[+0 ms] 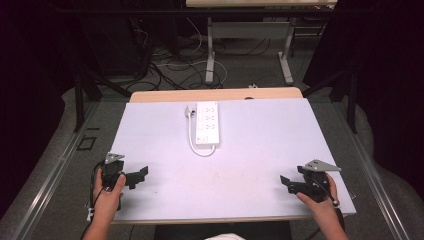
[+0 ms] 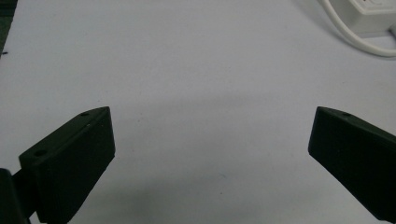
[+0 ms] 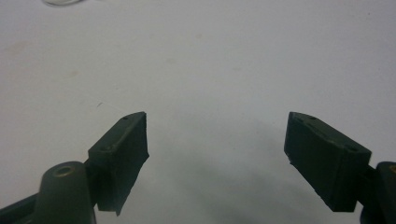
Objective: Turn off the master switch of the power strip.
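Observation:
A white power strip (image 1: pixel 207 123) lies at the far middle of the white table (image 1: pixel 260 145), its white cable (image 1: pixel 194 142) looping along its left side to a plug (image 1: pixel 189 111). My left gripper (image 1: pixel 142 176) rests near the front left edge, held by a hand, jaws wide apart with nothing between them (image 2: pixel 212 140). The right gripper (image 1: pixel 286 183) sits near the front right edge, also open and empty (image 3: pixel 217 140). A corner of the strip (image 2: pixel 369 16) and its cable (image 2: pixel 359 42) show at the top right of the left gripper view.
Beyond the table stand the metal legs of another table (image 1: pixel 210 55), with loose cables (image 1: pixel 165 65) on the floor. Black frame posts (image 1: pixel 79 100) flank the table on both sides.

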Motion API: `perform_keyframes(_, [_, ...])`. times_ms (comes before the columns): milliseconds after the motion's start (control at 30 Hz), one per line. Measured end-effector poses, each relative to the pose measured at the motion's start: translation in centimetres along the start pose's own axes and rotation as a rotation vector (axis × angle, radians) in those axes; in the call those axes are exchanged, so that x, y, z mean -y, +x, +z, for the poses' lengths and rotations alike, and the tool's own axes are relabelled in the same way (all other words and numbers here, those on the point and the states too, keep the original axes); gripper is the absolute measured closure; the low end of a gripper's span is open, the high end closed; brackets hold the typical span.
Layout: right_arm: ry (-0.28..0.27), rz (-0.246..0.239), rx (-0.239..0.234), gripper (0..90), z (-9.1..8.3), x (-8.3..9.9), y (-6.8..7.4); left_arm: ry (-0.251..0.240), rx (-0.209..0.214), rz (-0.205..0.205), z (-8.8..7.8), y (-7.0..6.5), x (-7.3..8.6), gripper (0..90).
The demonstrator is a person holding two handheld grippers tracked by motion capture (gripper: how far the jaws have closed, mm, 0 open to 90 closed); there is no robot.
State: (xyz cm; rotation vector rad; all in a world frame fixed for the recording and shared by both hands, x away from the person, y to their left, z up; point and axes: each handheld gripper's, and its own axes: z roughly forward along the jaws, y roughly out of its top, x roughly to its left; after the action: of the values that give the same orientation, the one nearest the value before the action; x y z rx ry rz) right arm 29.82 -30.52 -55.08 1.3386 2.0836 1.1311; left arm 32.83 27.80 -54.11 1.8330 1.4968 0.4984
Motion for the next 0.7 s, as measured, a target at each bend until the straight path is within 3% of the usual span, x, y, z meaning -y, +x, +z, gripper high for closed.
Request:
perform_keyframes(233, [0.000, 0.001, 0.001, 20.9, -0.03, 0.00, -0.04, -0.007, 0.005, -0.002, 0.28, 0.37, 0.50, 0.5])
perform_keyframes(367, [0.001, -0.001, 0.001, 21.0, -0.01, 0.01, -0.05, 0.017, 0.005, 0.011, 0.38, 0.50, 0.71, 0.5])
perform_keyframes(700, [0.002, 0.003, -0.001, 21.0, 0.03, 0.02, -0.05, 0.012, 0.008, -0.004, 0.54, 0.59, 0.91, 0.5])
